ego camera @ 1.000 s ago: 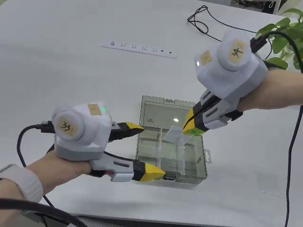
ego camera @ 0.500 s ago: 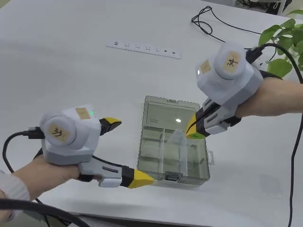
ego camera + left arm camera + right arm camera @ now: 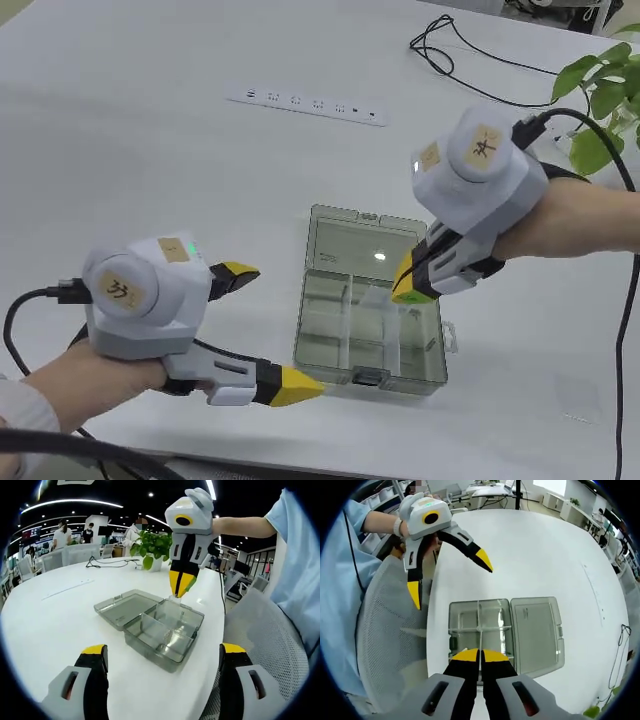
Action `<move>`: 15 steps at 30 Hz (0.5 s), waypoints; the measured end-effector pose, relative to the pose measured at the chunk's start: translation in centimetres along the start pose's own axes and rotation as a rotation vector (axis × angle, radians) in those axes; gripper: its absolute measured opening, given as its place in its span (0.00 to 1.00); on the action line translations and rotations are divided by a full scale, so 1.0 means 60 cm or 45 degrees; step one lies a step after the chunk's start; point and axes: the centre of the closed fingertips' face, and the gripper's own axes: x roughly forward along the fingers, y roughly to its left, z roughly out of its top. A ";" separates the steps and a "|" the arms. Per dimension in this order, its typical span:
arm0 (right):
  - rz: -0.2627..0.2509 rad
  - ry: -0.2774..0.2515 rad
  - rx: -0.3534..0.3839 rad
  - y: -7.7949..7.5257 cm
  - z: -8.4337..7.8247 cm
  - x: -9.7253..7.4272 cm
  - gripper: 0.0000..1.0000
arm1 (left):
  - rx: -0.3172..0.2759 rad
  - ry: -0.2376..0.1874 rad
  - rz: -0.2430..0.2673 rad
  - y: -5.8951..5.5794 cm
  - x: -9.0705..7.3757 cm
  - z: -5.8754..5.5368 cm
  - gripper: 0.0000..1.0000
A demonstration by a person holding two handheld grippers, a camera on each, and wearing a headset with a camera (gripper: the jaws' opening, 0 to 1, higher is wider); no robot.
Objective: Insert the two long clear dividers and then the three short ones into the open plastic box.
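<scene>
Over the right end of the open plastic box [image 3: 410, 378], my right gripper [image 3: 405, 285] points down with its fingers pinched narrow on a clear divider [image 3: 375, 298]. The piece hangs from the yellow tips, tilted, with its lower edge down among the compartments; I cannot tell whether it touches the box floor. From the left gripper view, the same gripper [image 3: 179, 591] hangs right above the far side of the box [image 3: 150, 647], and the divider looks like a small clear tab under its tips.

Clear dividers already stand inside the box and split it into compartments. The lid [image 3: 362, 238] lies flat on the white table [image 3: 150, 170] on the far side of the base.

My left gripper [image 3: 268, 327] hovers left of the box, well apart from it, with its fingers spread wide and nothing between them.

Farther back on the table lie a white power strip [image 3: 305, 103] and a black cable [image 3: 450, 50], with a green plant [image 3: 600, 90] at the right edge.
</scene>
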 end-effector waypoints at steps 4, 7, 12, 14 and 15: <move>0.004 0.005 -0.019 0.001 -0.004 0.006 0.02 | -0.002 -0.001 -0.006 -0.002 0.002 0.000 0.93; 0.007 -0.002 -0.030 0.007 -0.002 0.005 0.02 | -0.002 -0.003 -0.009 -0.003 0.002 0.000 0.92; 0.012 -0.021 -0.048 0.014 0.001 0.003 0.02 | -0.007 0.001 -0.012 -0.005 0.003 -0.002 0.91; 0.011 -0.021 -0.049 0.014 0.001 0.003 0.02 | -0.007 0.003 -0.014 -0.006 0.003 -0.003 0.91; 0.012 -0.024 -0.055 0.015 0.001 0.003 0.02 | -0.008 0.005 -0.016 -0.006 0.003 -0.004 0.91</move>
